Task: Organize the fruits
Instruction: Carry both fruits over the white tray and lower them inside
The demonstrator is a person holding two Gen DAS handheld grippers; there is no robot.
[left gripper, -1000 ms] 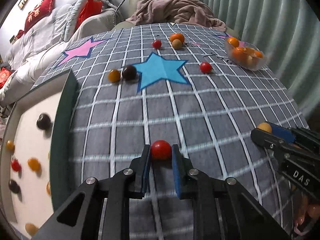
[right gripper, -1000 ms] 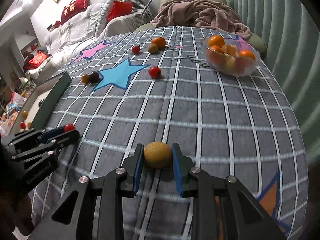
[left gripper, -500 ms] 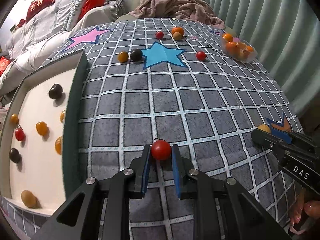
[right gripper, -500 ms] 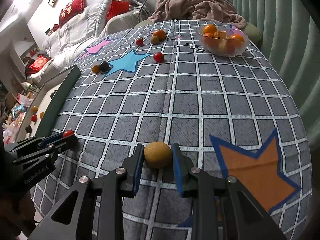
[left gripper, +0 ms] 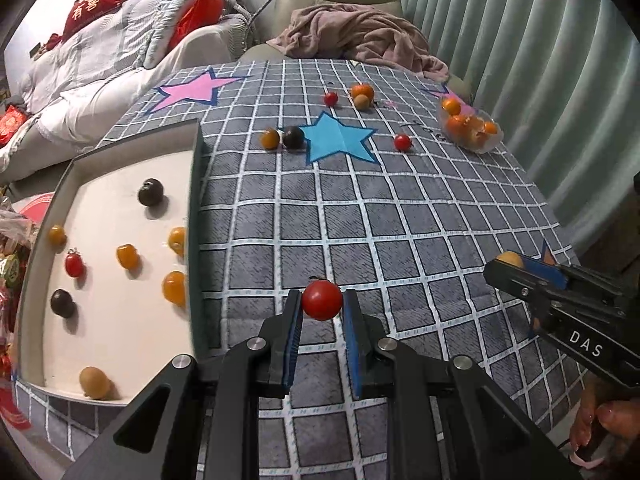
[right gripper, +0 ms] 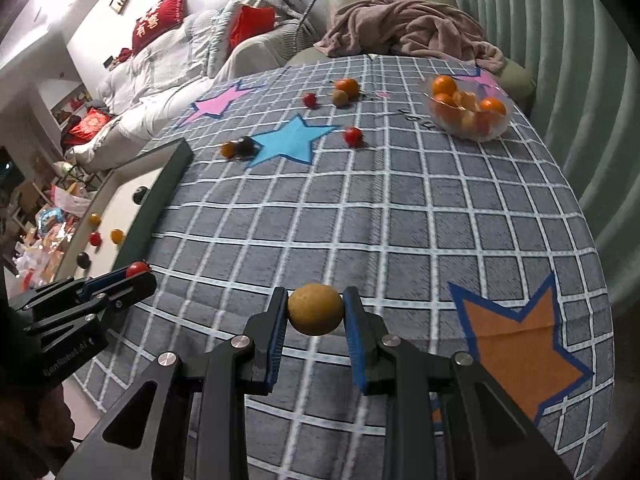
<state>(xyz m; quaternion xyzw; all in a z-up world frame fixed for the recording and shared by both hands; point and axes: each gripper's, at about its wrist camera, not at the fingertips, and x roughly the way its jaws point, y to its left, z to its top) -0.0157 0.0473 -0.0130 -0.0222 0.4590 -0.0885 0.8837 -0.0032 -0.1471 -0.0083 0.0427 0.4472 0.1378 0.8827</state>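
My left gripper [left gripper: 322, 312] is shut on a red cherry tomato [left gripper: 322, 300] and holds it above the grey checked cloth, just right of the white tray [left gripper: 116, 184]. My right gripper [right gripper: 316, 312] is shut on a brown-yellow round fruit [right gripper: 316, 309] above the cloth near its front edge. The tray holds several small fruits, dark, red and yellow. The left gripper with the tomato [right gripper: 138, 269] also shows in the right wrist view. The right gripper [left gripper: 516, 266] shows in the left wrist view.
Loose fruits lie at the far side: a red tomato [left gripper: 402, 142], a dark fruit [left gripper: 293, 137] beside a yellow one [left gripper: 270, 138], an orange [left gripper: 362, 90]. A clear bowl of oranges [right gripper: 468, 114] stands far right. Sofa and blanket lie behind.
Both grippers have risen and pulled back from the cloth with their fruits still held. The left gripper has moved left, so more of the tray shows.
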